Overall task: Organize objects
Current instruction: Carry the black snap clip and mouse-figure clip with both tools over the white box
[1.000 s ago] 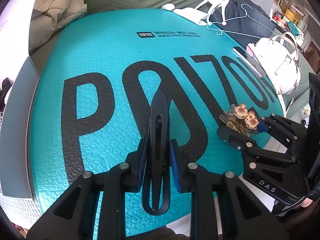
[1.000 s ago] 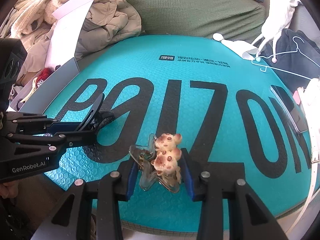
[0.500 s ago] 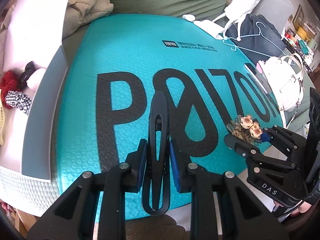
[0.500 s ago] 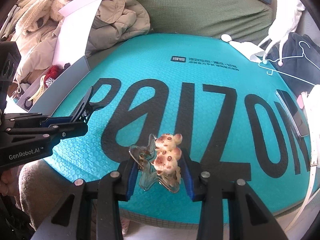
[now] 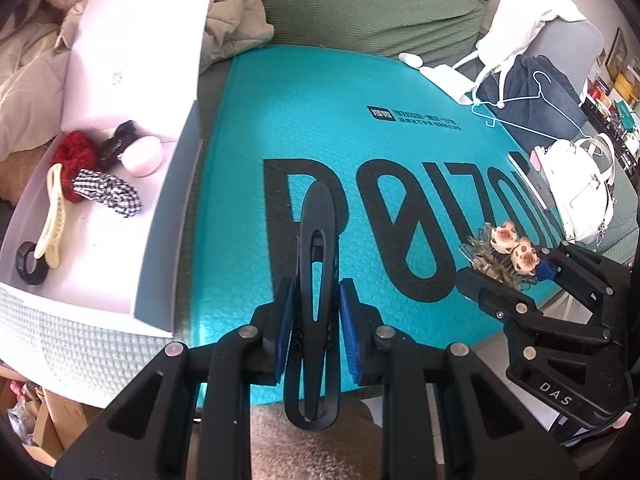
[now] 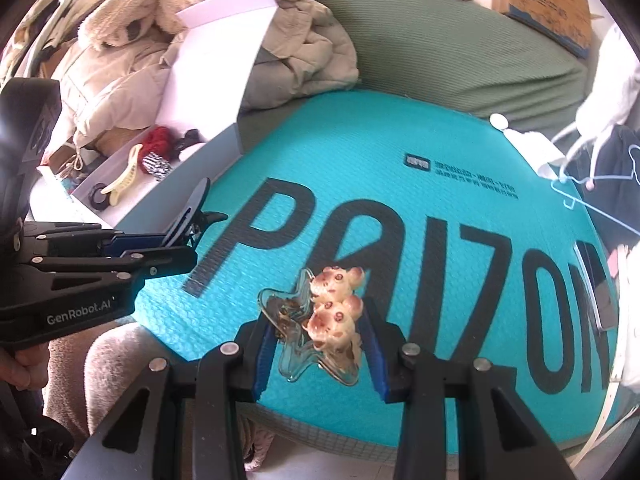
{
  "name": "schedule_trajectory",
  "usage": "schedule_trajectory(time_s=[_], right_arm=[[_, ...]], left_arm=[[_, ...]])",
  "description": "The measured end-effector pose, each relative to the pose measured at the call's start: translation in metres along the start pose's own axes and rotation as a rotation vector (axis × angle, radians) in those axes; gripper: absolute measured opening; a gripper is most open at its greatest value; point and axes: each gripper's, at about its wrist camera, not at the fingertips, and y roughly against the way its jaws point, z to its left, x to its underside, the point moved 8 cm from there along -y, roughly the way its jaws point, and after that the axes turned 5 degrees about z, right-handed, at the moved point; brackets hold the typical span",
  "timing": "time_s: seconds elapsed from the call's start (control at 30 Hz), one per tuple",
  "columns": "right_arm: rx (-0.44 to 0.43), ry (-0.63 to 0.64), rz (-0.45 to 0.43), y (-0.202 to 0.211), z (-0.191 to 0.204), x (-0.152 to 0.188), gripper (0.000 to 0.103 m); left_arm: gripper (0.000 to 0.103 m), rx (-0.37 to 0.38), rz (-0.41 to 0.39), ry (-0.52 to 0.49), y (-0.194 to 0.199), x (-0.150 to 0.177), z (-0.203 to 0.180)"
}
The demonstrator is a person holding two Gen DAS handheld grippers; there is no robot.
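Over the teal mat (image 5: 332,128), a black clip (image 5: 316,280) is pinched in the left claw (image 5: 316,328), a clear clip (image 6: 316,328) in the right claw (image 6: 318,344).

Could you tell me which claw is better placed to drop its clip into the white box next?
Left. The left claw with its black clip is beside the box; the right claw is farther off.

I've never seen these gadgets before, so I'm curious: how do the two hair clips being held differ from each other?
The black clip in the left gripper is plain, opaque, long and slim; the clear clip in the right gripper is see-through, with wavy edges.
The clear clip carries two small bear-like figures; the black clip has no decoration.
Both are pinched between blue pads, above the teal mailer.
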Motion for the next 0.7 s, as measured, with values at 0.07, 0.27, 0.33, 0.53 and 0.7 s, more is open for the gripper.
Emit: schedule_trajectory(time_s=[0.07, 0.27, 0.33, 0.53, 0.7], right_arm=[[-0.013, 0.025, -0.005, 0.003, 0.011, -0.005, 0.039], [-0.059, 0.106, -0.016, 0.013, 0.045, -0.020, 0.039], [-0.069, 0.138, -0.032, 0.018, 0.056, -0.026, 0.039], [-0.105, 0.211, -0.078, 0.035, 0.088, -0.042, 0.039], [-0.149, 0.262, -0.096, 0.042, 0.116, -0.047, 0.039]], left_arm=[[0.021, -0.014, -0.002, 0.002, 0.008, 0.001, 0.005], [0.021, -0.063, -0.012, 0.025, 0.035, 0.007, 0.025], [0.021, -0.082, -0.024, 0.038, 0.046, 0.009, 0.033], [0.021, -0.132, -0.061, 0.074, 0.082, 0.016, 0.058], [0.021, -0.180, -0.076, 0.112, 0.104, 0.027, 0.080]])
